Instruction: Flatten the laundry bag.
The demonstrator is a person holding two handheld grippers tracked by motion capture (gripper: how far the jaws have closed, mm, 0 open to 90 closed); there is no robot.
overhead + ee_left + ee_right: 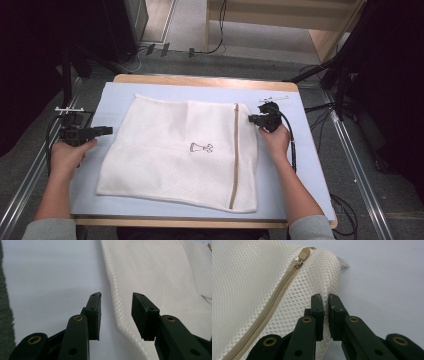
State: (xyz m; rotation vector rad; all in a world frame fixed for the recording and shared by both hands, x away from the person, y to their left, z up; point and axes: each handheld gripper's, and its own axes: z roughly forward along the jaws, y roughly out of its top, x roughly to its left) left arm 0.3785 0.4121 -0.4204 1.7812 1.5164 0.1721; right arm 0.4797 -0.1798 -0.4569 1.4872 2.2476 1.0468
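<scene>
A wooden-edged table (200,79) topped with a pale blue mat (120,95) stands on grey carpet (190,60); light wooden furniture (320,30) sits beyond, dark equipment flanking both sides.

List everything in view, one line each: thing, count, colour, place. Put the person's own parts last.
mesh laundry bag: one, white, flat in the middle of the mat.
zipper: one, beige, along the bag's right side; pull at the far end.
small printed mark: one, dark, centre of the bag.
mat: one, pale blue, covering the table.
table: one, wooden.
left gripper: one, black, open over the bag's left edge.
right gripper: one, black, shut on the bag's right edge.
</scene>
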